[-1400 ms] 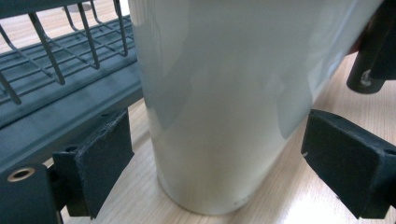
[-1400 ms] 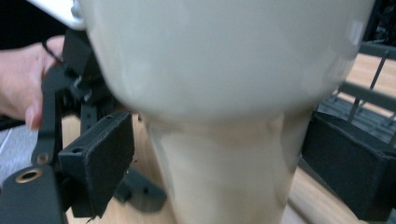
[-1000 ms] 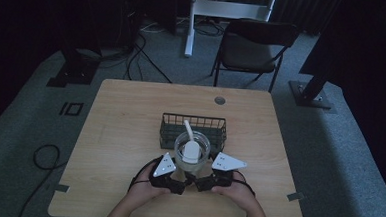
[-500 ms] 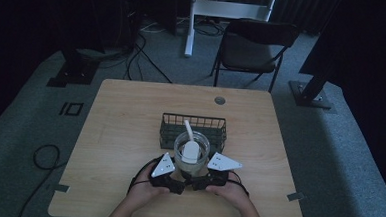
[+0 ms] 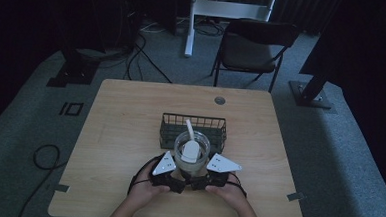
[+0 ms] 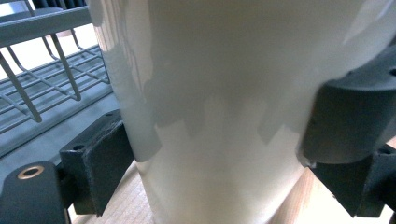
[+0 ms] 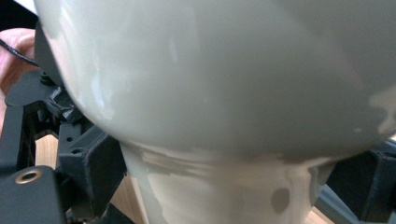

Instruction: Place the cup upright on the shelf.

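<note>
A pale, round vessel (image 5: 192, 156) stands on the table just in front of a dark wire basket (image 5: 215, 125), with a white spoon (image 5: 191, 147) leaning in it. My left gripper (image 5: 178, 174) comes at its base from the near left and my right gripper (image 5: 203, 176) from the near right. In the left gripper view, the white wall of the vessel (image 6: 219, 93) sits between both black pads, which press on it. The right gripper view has the vessel's wide bowl (image 7: 210, 70) above a narrower foot (image 7: 215, 191), with the jaws closed on the foot.
The wooden table (image 5: 120, 114) has a round grommet (image 5: 220, 100) near its far edge. A folding chair (image 5: 251, 49) stands behind the table, cables lie on the floor at the left, and the person's hands reach in from the near edge.
The right gripper has drawn slightly left, closer against the vessel. The left gripper and the vessel have hardly moved.
</note>
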{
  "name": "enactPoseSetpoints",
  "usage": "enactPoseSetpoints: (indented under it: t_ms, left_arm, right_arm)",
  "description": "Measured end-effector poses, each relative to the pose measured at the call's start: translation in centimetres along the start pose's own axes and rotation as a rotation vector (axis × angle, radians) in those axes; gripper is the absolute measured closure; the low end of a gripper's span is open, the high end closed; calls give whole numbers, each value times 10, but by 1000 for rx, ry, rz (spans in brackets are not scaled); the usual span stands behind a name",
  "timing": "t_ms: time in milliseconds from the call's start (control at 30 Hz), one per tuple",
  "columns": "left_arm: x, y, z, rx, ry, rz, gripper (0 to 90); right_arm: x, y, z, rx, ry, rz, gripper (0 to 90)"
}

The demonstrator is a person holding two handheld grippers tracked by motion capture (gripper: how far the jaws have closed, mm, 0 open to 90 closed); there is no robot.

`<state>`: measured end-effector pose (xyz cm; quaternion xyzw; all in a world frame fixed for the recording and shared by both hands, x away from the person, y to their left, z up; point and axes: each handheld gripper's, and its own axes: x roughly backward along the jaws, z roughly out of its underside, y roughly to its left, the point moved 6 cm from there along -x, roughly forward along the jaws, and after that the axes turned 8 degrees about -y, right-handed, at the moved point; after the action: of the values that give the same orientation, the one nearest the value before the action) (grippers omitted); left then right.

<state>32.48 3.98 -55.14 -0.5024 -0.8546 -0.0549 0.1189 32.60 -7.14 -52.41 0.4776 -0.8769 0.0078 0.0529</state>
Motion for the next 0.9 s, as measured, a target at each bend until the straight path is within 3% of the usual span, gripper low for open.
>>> enactPoseSetpoints:
  t_ms: [100,433,900]
  left_arm:
    - [0,0,-6,8,-8,8,113]
    - [1,9,-43,-51,-20,5,113]
    - [-4,48,-102,-72,-33,-3,113]
  right_arm:
    - [0,-1,-4,-11,-19,0,92]
    - [2,-9,-34,20,-77,2,92]
    - [-19,-40,-91,88,-117,18,92]
